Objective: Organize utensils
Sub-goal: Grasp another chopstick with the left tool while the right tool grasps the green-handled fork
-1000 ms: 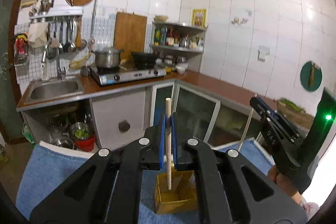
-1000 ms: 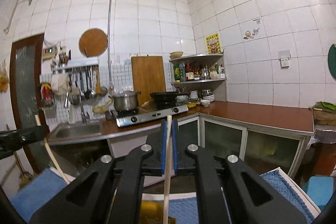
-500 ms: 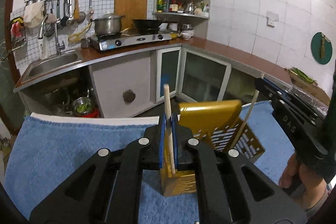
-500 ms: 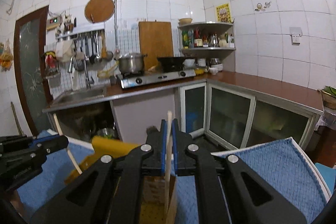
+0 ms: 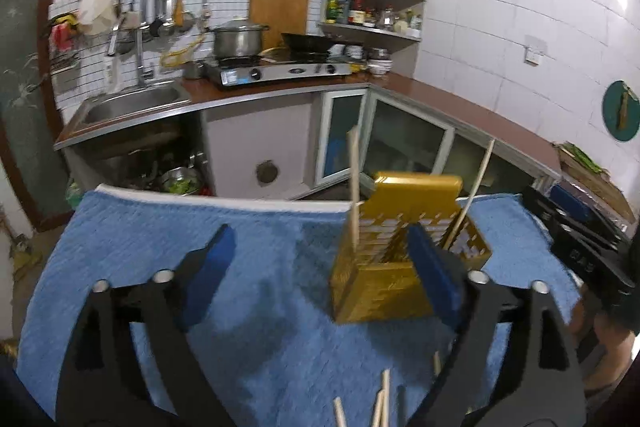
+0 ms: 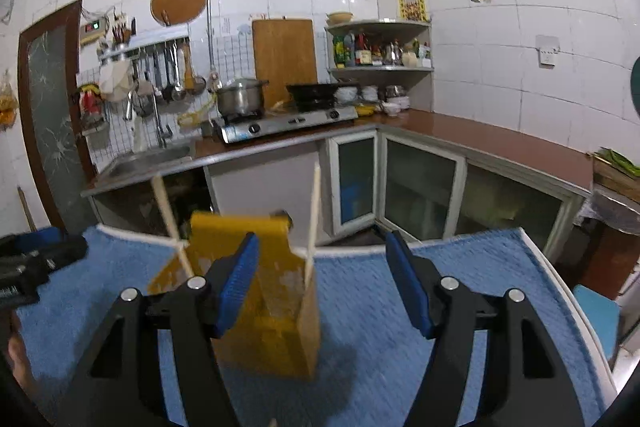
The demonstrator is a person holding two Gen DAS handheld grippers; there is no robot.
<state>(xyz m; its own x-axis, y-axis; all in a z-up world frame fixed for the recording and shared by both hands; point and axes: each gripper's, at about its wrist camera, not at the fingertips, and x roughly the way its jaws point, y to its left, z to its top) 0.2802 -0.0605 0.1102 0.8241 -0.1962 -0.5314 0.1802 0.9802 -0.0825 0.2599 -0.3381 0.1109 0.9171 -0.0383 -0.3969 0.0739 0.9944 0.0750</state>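
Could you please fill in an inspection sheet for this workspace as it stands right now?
Surface: blue towel spread over the table.
Job's things: gold holder stands on the towel with two chopsticks in it, one nearly upright, the other leaning; more loose chopsticks lie at the near edge.
Clutter: nothing seen on the towel besides these.
Grippers: left gripper and right gripper are both opening, no chopstick between the pads.
Cables: nothing seen.
Surroundings: tiled kitchen with sink, stove carrying a pot, cutting board against the wall.
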